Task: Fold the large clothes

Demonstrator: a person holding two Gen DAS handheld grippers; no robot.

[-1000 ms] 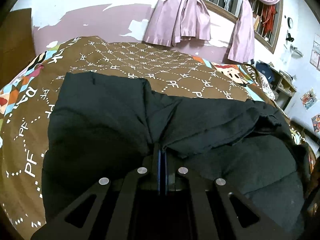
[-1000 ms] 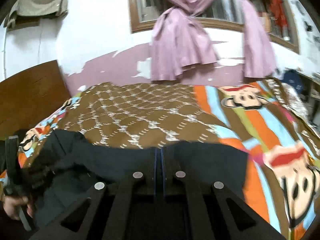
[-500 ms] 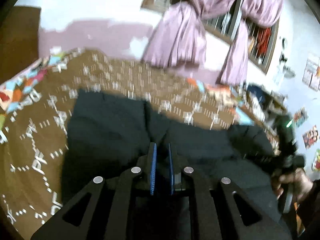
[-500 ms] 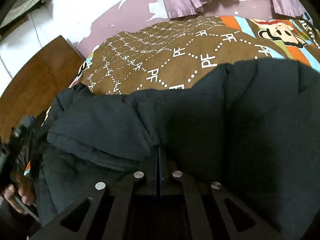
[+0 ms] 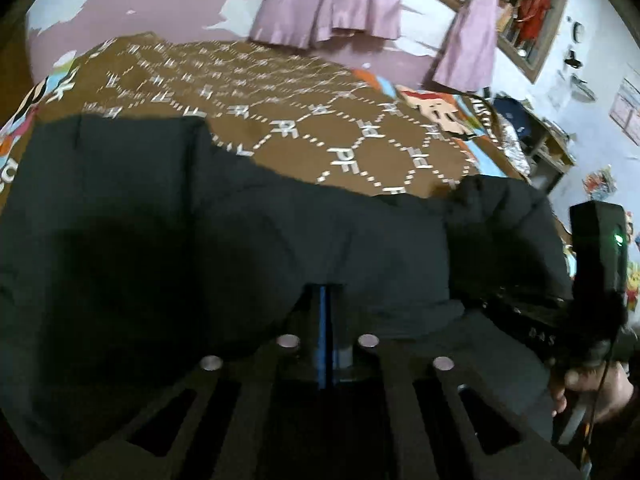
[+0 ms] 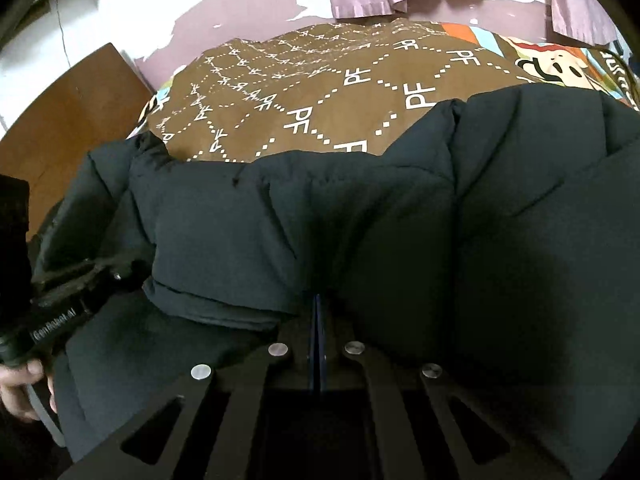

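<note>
I am laying a fold of the black puffer jacket (image 5: 280,248), which sprawls across the near half of the brown patterned bedspread (image 5: 304,120), from nine o'clock to three o'clock in my left view. To do this well, I judge I should lower both edges evenly, keep the padded layer taut between my hands, and press it flat so trapped air does not spring the fold up. My left gripper (image 5: 325,300) has its blue pads pressed together, its tips sunk into the fabric edge at six o'clock. My right gripper (image 6: 317,312) is likewise squeezed closed, pinching a jacket fold.
</note>
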